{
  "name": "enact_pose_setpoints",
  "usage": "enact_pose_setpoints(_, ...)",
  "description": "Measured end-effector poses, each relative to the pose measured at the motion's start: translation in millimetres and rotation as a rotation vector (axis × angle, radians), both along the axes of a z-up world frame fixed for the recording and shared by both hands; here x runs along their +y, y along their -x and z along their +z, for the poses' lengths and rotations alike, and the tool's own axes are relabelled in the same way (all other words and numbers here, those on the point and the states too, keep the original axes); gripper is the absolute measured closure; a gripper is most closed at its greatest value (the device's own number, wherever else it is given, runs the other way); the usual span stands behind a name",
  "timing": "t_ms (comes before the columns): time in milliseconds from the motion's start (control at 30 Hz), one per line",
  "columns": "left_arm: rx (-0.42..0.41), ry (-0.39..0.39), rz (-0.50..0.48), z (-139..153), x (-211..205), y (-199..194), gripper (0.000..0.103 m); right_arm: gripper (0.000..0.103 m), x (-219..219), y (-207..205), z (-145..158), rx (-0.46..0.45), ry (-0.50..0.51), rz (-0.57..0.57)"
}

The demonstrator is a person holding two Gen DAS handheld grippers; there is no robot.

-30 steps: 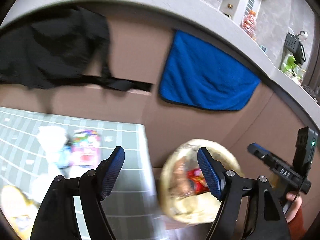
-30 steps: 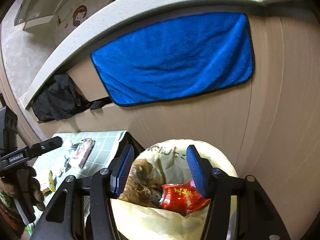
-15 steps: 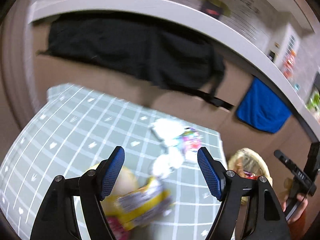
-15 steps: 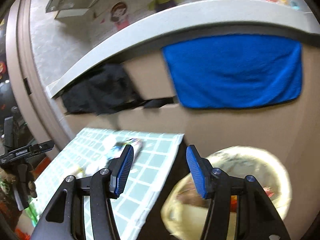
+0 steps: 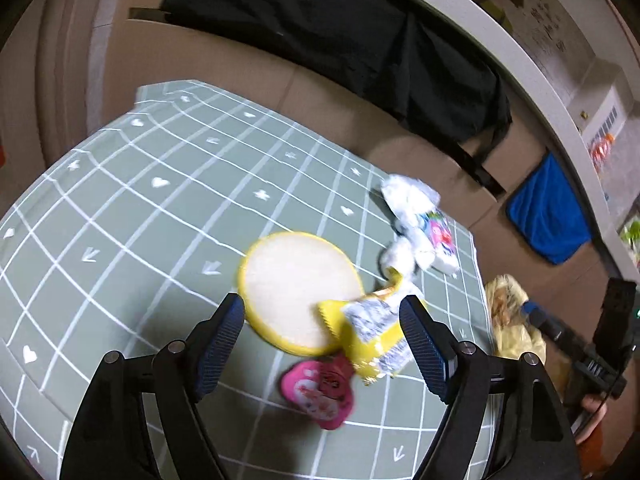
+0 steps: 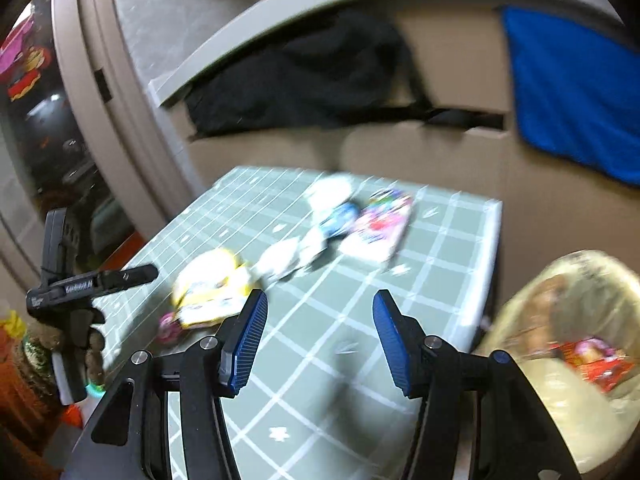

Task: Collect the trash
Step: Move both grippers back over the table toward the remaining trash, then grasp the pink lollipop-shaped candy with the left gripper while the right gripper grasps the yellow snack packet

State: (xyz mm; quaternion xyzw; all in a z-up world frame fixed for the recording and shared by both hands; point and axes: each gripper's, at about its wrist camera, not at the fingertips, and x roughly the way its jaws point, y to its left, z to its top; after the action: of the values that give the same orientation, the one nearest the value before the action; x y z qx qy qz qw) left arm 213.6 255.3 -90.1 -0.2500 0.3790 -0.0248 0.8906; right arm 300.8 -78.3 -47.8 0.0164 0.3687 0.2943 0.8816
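Note:
Trash lies on a green checked tablecloth (image 5: 160, 208): a round yellow-rimmed lid (image 5: 296, 288), a yellow wrapper (image 5: 372, 328), a pink packet (image 5: 320, 390), white crumpled wrappers (image 5: 408, 204) and a colourful packet (image 5: 440, 240). My left gripper (image 5: 322, 340) is open and empty, just above the lid and yellow wrapper. My right gripper (image 6: 318, 336) is open and empty over the cloth's near right part. The same trash shows blurred in the right wrist view: the yellow wrapper (image 6: 212, 288) and the colourful packet (image 6: 380, 224). A bin with a yellowish bag (image 6: 560, 360) holds red trash.
The bin also shows in the left wrist view (image 5: 512, 312), past the table's right edge. A black cloth (image 5: 340, 36) and a blue cloth (image 5: 548, 216) hang on the brown wall behind. The left gripper (image 6: 84, 284) shows at the left of the right wrist view.
Both grippers have swung left from the bin to the table. The left one has come down close over the yellow lid and wrapper. Both stay open and empty.

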Motion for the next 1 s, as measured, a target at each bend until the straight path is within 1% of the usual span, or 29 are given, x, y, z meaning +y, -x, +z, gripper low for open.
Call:
enact_pose_setpoints(67, -0.017, -0.004, 0.022, 4, 11, 5, 0.022, 0.050, 25, -4, -10, 0.038, -0.007, 0.060)
enact_pose_setpoints(133, -0.025, -0.010, 0.034, 6, 19, 8, 0.020, 0.050, 55, -7, -20, 0.056, 0.006, 0.102)
enact_pose_setpoints(267, -0.030, -0.005, 0.054, 5, 33, 19, 0.020, 0.051, 104, -27, -45, 0.101, 0.020, 0.147)
enact_pose_setpoints(367, -0.037, 0.003, 0.059, 2, 39, 28, 0.020, 0.050, 125, -46, -65, 0.143, 0.062, 0.125)
enact_pose_setpoints(433, -0.042, 0.003, 0.059, 0, 40, 33, 0.020, 0.054, 129, -54, -76, 0.210, 0.019, 0.158)
enact_pose_setpoints(467, -0.041, 0.005, 0.052, -1, 41, 35, 0.020, 0.065, 128, -53, -77, 0.234, -0.009, 0.190)
enact_pose_setpoints(500, -0.039, 0.007, 0.044, -2, 40, 35, 0.020, 0.071, 128, -50, -77, 0.229, -0.002, 0.214)
enact_pose_setpoints(567, -0.030, 0.008, 0.016, -5, 34, 34, 0.020, 0.078, 122, -42, -75, 0.192, 0.044, 0.226)
enact_pose_setpoints(633, -0.026, 0.005, -0.033, -7, 23, 32, 0.020, 0.079, 108, -36, -74, 0.187, 0.048, 0.223)
enact_pose_setpoints(733, -0.027, -0.023, -0.112, -9, -1, 31, 0.020, 0.080, 77, -34, -72, 0.190, 0.055, 0.167)
enact_pose_setpoints(833, -0.009, -0.115, -0.215, -11, -34, 25, 0.020, 0.082, 37, -34, -68, 0.182, 0.051, 0.073)
enact_pose_setpoints(900, 0.019, -0.222, -0.281, -15, -57, 20, 0.020, 0.083, 14, -34, -63, 0.162, 0.071, 0.012)
enact_pose_setpoints(967, 0.042, -0.314, -0.318, -20, -74, 16, 0.020, 0.083, -5, -31, -60, 0.148, 0.083, -0.035)
enact_pose_setpoints(1000, 0.050, -0.329, -0.327, -23, -78, 15, 0.020, 0.080, -12, -29, -60, 0.146, 0.075, -0.046)
